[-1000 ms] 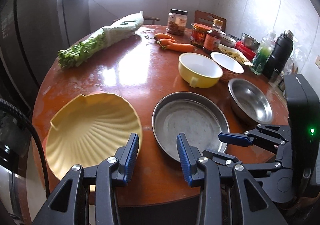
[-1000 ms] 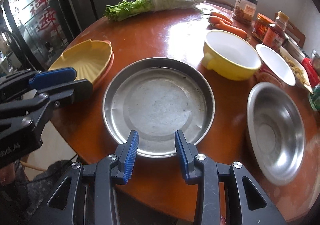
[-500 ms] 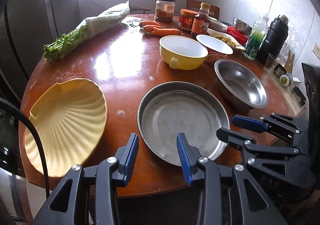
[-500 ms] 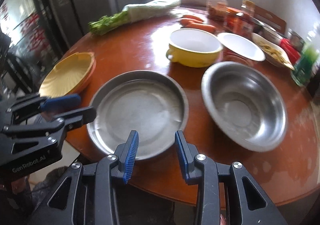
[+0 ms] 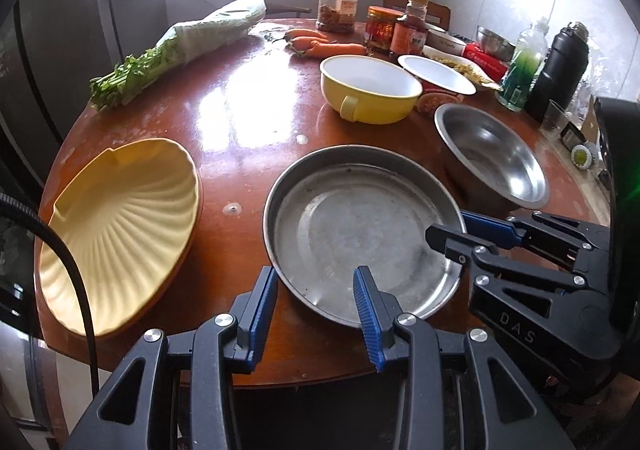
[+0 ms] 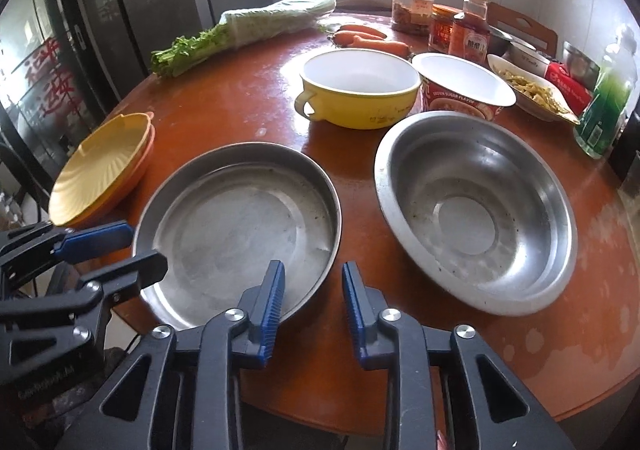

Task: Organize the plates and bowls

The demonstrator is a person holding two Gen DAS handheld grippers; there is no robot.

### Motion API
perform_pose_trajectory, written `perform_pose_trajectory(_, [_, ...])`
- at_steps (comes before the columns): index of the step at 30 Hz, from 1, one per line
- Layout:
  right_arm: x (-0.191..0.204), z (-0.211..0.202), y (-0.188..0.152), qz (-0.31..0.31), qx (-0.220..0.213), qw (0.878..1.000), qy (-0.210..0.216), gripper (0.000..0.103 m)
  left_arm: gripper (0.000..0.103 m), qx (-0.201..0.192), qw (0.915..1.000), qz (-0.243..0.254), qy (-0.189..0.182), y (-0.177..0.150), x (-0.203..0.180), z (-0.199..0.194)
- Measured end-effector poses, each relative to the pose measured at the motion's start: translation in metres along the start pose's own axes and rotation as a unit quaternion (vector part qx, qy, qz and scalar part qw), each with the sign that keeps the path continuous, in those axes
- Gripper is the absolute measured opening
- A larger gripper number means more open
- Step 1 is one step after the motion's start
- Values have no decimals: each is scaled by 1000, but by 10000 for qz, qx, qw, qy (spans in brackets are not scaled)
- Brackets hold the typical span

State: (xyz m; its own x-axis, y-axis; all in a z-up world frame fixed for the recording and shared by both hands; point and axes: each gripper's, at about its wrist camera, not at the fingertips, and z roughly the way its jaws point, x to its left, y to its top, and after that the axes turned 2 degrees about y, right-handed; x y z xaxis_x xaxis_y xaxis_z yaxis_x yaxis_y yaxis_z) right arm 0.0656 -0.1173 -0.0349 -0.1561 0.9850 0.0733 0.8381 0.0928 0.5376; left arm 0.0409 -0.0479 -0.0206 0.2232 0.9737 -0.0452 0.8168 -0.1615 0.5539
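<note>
The round brown table (image 6: pixel 248 105) is crowded. At the back lie wrapped greens (image 6: pixel 256 27) and carrots (image 6: pixel 370 41), with jars and bottles beside them. A green bottle (image 6: pixel 604 105) stands at the right edge.

The flat metal pan (image 6: pixel 244 226) sits at the near edge and is empty. Just right of it is the empty steel bowl (image 6: pixel 476 209). Behind them is the yellow bowl (image 6: pixel 360 89), white inside and empty. The yellow shell plate (image 5: pixel 120 226) lies on an orange one at the left.

The left gripper (image 5: pixel 316 306) is spread across the pan's near rim, not pinching it. The right gripper (image 6: pixel 314 298) has just been closing; its jaws stand apart just past the pan's right rim, with bare table between them.
</note>
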Motion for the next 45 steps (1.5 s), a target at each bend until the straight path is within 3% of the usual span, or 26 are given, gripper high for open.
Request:
perform_pose_trajectory(8, [-3,8,2,-32,3,10000,-56,18,39,189,9996,-192,-113,-5,2,4])
perform_pose_trajectory(21, [-4,6,0,-17,-53,10000,-40,18,39,213,9995,-241,-34,-4,-2,14])
perform_pose_trajectory(45, [22,-19,28,-178,-436,9985,265,18,39,-533,9975,-443,114,11,30,-35])
